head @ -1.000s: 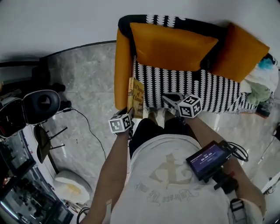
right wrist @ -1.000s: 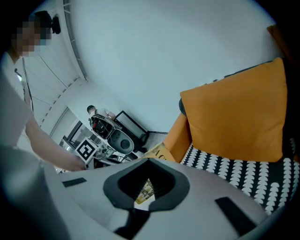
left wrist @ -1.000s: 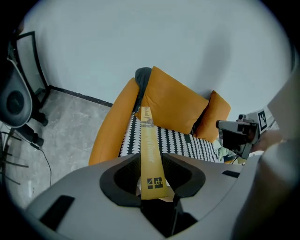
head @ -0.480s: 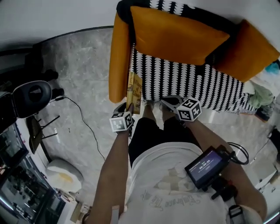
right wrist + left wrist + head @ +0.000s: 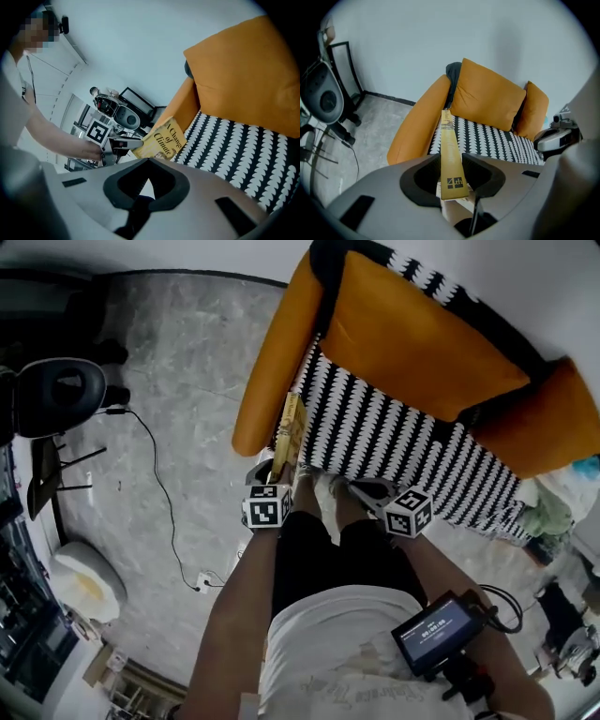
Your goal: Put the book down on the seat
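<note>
Step in hand: carrying the book to the seat; the book is not yet set down. The left gripper point(image 5: 452, 164) is clamped on the book point(image 5: 451, 140), one jaw on each cover, with the spine facing its camera. In the head view the book stands on edge over the front-left corner of the striped seat point(image 5: 403, 442), with the orange armrest point(image 5: 272, 381) just beside it at 10 o'clock. Contact with the cushion cannot be confirmed. The right gripper point(image 5: 149, 161), at 4 o'clock of the book, has its jaws together on nothing. Next move, as judged: shift the book towards 2 o'clock, tilt it flat, lower it until it is supported, then part the jaws
</note>
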The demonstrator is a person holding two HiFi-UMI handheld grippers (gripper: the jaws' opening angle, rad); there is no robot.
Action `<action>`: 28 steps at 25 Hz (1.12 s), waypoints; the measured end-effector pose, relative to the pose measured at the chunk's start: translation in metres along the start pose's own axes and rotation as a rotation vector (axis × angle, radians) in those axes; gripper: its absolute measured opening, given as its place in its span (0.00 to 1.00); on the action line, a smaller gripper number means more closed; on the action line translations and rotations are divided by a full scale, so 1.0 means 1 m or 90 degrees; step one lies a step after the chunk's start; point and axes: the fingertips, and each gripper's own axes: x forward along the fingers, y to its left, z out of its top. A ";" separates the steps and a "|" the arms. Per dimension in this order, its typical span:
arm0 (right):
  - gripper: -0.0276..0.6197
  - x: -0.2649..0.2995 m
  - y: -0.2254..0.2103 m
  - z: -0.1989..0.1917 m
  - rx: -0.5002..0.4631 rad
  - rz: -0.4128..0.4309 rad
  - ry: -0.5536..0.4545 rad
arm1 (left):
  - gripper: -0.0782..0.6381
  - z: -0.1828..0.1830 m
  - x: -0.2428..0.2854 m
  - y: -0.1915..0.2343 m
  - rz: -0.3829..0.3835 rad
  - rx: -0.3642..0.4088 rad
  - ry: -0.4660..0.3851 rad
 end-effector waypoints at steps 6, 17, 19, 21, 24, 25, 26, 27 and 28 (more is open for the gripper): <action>0.06 0.010 0.000 -0.023 -0.002 0.010 0.034 | 0.32 0.014 0.010 0.007 0.038 0.109 -0.036; 0.06 0.008 -0.011 -0.054 -0.005 0.001 0.072 | 0.32 0.033 0.025 0.020 0.069 0.167 -0.116; 0.06 0.008 -0.013 -0.057 -0.007 -0.002 0.077 | 0.32 0.032 0.029 0.022 0.071 0.172 -0.122; 0.06 0.007 -0.016 -0.059 -0.009 -0.005 0.080 | 0.32 0.025 0.032 0.024 0.073 0.174 -0.114; 0.06 0.007 -0.017 -0.062 -0.005 -0.004 0.082 | 0.32 -0.004 0.039 0.030 0.077 0.163 -0.074; 0.06 0.008 -0.017 -0.063 -0.005 -0.002 0.083 | 0.32 -0.015 0.043 0.033 0.079 0.157 -0.058; 0.06 0.008 -0.016 -0.064 -0.005 0.000 0.085 | 0.32 -0.025 0.047 0.036 0.082 0.151 -0.043; 0.06 0.009 -0.015 -0.065 -0.006 0.002 0.087 | 0.32 -0.033 0.051 0.038 0.084 0.143 -0.029; 0.06 0.010 -0.015 -0.066 -0.006 0.003 0.089 | 0.32 -0.040 0.056 0.041 0.087 0.135 -0.017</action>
